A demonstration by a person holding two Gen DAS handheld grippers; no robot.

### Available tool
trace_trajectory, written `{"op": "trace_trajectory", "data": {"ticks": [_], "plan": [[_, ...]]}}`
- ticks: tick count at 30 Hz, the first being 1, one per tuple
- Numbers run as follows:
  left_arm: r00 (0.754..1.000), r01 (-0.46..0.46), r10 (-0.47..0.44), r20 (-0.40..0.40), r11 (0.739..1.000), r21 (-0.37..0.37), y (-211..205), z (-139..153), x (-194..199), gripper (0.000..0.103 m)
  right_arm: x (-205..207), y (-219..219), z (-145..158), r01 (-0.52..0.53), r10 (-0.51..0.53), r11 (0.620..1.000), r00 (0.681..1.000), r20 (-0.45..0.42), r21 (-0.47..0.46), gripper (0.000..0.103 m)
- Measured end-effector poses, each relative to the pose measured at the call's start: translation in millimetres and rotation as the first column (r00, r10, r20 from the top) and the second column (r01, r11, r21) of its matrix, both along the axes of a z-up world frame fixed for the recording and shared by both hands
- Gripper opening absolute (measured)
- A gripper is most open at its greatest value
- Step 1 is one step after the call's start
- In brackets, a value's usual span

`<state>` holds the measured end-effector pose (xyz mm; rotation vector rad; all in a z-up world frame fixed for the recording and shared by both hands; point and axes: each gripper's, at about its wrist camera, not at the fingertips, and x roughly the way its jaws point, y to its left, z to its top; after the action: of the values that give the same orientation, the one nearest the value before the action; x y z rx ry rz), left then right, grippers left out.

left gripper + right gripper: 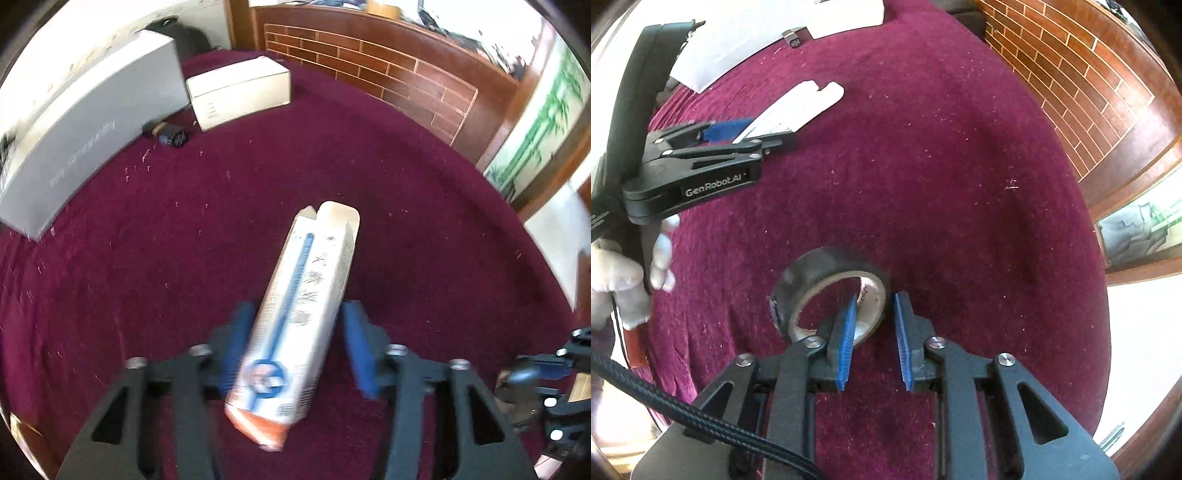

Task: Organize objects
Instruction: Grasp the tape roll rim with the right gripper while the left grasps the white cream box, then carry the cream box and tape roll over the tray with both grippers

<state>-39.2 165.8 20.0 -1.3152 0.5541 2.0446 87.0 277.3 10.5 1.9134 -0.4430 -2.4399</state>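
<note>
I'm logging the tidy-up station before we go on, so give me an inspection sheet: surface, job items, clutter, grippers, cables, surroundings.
Surface: maroon cloth, specked with lint.
Job's things: white-and-blue carton in the left gripper; black tape roll, tilted, at the right gripper.
Clutter: long grey box, white box and a small dark object by them, at the far edge.
Grippers: left shut on the carton; right apparently shut on the roll's wall, one pad inside the ring.
Cables: black braided cable beside the right gripper.
Surroundings: brick-patterned wooden panel; bamboo picture; white-gloved hand holding the left gripper.
</note>
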Motion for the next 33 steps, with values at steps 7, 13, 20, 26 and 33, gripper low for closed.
{"op": "trace_trajectory", "data": {"ticks": [7,13,20,26,33], "plan": [[0.994,-0.078,0.071,0.077,0.993,0.090,-34.8,11.4,15.7,0.024,-8.9,-2.5,4.5,0.009,-0.008,1.000,0.999,-0.049,0.012,0.035],[0.975,-0.189,0.168,0.148,0.971,0.146,-72.8,17.1,30.8,0.024,-20.8,-27.9,-2.3,-0.071,0.081,0.989,0.994,-0.071,0.132,0.040],[0.957,-0.272,0.246,0.152,0.945,0.181,-108.5,34.0,57.2,0.024,-17.6,-23.9,1.5,-0.052,0.059,0.994,0.996,-0.070,0.097,0.010],[0.952,-0.302,0.281,0.122,0.928,0.219,-133.3,54.9,81.3,0.024,-6.8,-24.8,21.7,-0.044,0.048,0.998,0.993,-0.111,0.042,0.010],[0.934,-0.356,0.333,0.131,0.905,0.233,-168.0,66.7,102.4,0.024,-2.6,-46.8,37.7,-0.096,0.105,0.993,0.984,-0.144,0.066,0.010]]}}
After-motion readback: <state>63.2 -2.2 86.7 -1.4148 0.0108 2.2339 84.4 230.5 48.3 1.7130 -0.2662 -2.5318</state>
